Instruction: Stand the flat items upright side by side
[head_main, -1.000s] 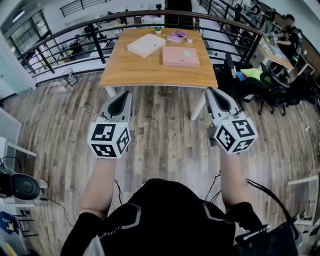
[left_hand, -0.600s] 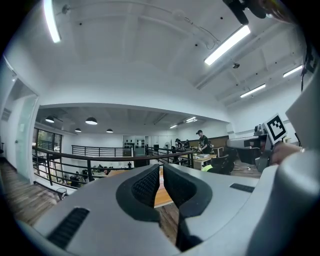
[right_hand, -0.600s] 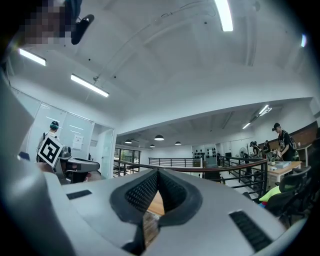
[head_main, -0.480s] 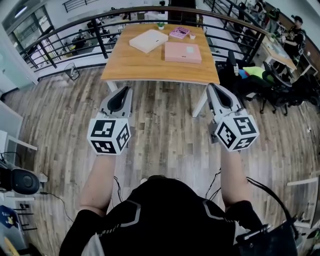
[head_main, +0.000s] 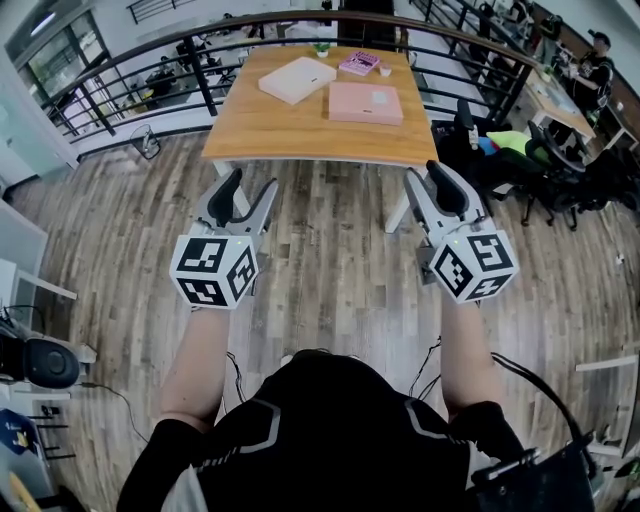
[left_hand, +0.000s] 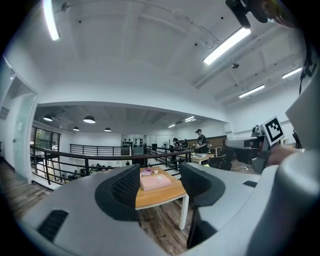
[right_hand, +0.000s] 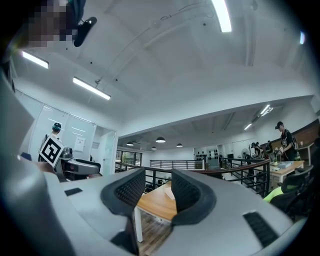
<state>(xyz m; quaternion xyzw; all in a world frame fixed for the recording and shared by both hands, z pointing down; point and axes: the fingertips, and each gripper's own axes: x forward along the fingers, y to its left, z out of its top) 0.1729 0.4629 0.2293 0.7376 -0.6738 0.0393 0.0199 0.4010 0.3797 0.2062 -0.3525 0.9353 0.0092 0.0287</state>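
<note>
Broad loft office, plank floor (head_main: 330, 270) underfoot, black railing (head_main: 200, 80) curving round the far side. Wooden tabletop (head_main: 300, 135) straight ahead, just in front of that railing, well apart from both claws, with bare floor between.

Left claw (head_main: 250, 188) held forward on the left, jaws opening and standing wide in the left gripper view. Nothing between them, only the far tabletop framed in the gap. Right claw (head_main: 425, 176) level with it on the right, jaws opening too, gap narrower, likewise empty, pointing at the tabletop's near corner and leg.

On the tabletop, all lying flat and none upright yet:
- pink box (head_main: 366, 103) on the right half, long side running left to right, roughly square to the tabletop's edges
- cream box (head_main: 297, 80) on the left half toward the back, turned at a slant
- small book (head_main: 359, 64) with a pink cover at the back, behind the pink box
- tiny white cup (head_main: 385, 72) just beside the book
- little potted plant (head_main: 320, 47) at the rear edge

Everything lies forward and beyond reach, so probably calls for walking up to the tabletop before any grasp. From this stance, pink box more in line with the right claw, cream box with the left. Likely needs a grip across a short edge to tip either one up onto its side.
</note>
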